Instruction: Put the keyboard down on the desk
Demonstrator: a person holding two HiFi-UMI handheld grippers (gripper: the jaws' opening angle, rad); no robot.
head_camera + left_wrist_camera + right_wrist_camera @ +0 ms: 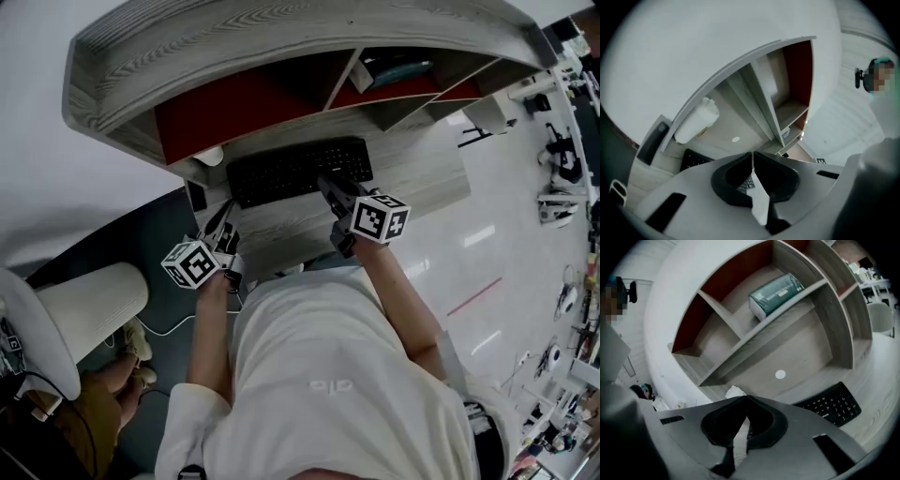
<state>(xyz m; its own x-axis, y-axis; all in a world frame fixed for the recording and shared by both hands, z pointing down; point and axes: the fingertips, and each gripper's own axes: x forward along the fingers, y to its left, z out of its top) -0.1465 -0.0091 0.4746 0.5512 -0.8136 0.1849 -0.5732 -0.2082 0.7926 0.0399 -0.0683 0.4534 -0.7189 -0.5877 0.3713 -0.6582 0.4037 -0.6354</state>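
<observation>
The black keyboard [298, 170] lies flat on the light wood desk [422, 178], just under the shelf unit. My right gripper [330, 186] reaches over the keyboard's front edge near its right half; its jaws are shut with nothing between them. In the right gripper view [746, 398] the keyboard [833, 404] shows beyond and to the right of the closed tips. My left gripper [223, 225] hovers at the desk's front left corner, short of the keyboard, also shut and empty [753, 154]. A corner of the keyboard [695, 161] peeks out to the left of it.
A curved shelf unit with red back panels [234, 103] stands at the back of the desk and holds a green packet [776, 291]. A white roll [696, 121] lies at the desk's left end beside a black device [196, 195]. A white chair [89, 305] stands at the left.
</observation>
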